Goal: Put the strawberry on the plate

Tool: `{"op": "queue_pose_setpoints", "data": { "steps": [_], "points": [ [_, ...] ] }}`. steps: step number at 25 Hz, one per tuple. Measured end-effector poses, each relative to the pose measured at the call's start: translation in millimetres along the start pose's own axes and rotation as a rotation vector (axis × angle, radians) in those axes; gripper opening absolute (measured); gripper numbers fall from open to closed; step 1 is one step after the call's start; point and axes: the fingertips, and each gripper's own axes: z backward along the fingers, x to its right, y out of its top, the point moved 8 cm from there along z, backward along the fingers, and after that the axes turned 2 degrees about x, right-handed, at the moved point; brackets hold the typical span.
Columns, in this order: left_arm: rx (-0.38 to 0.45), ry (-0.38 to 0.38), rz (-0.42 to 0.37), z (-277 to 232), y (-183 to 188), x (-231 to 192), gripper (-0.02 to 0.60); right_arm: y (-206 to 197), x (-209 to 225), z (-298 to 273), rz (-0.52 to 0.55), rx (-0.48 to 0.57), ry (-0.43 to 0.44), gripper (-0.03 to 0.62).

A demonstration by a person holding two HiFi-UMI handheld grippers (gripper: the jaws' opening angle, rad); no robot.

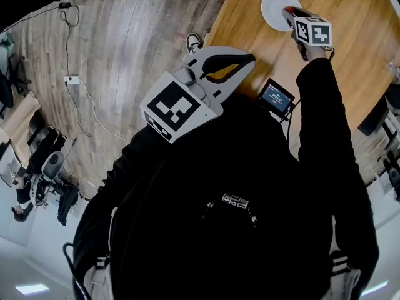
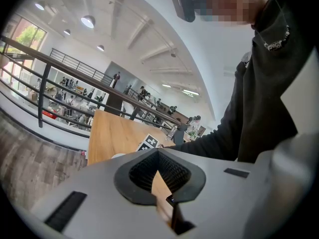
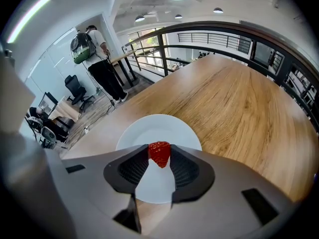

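Wooden table (image 3: 239, 108) — one plate (image 3: 149, 131), one strawberry (image 3: 159, 156) pinched in right claw (image 3: 159, 152); left claw (image 2: 158, 154) closed, empty.

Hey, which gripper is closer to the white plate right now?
Right. The right gripper hangs just over the plate, clamping the strawberry above it. The left gripper sits back at the edge of the table, well short of the plate.

One strawberry (image 3: 159, 155), one white plate (image 3: 144, 131), one wooden bench (image 3: 239, 103). Two hand-held grippers, the left hand-held gripper (image 2: 158, 157) and the right hand-held gripper (image 3: 159, 149), with two marker cubes (image 1: 174, 108) (one on each). One small lit screen (image 1: 277, 97). One person with a backpack (image 3: 97, 54).
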Motion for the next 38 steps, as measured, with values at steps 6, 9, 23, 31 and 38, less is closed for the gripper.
{"op": "queue_pose_setpoints", "data": {
  "steps": [6,9,23,31,38],
  "points": [
    [0.021,0.008,-0.015,4,3,1,-0.005,5,-1,4,-0.009,0.018,-0.03,0.144],
    [0.033,0.023,-0.007,5,6,-3,-0.005,7,0,5,-0.028,0.053,-0.008,0.17],
    [0.009,0.008,-0.009,3,-7,-22,-0.005,20,-10,10,-0.061,0.194,0.045,0.2],
    [0.035,-0.046,-0.003,-6,7,-6,-0.005,19,19,75,-0.168,0.297,-0.037,0.081],
    [0.055,-0.08,-0.043,-13,-23,-25,-0.005,-14,-13,77,-0.195,0.372,0.133,0.02]
  ]
}}
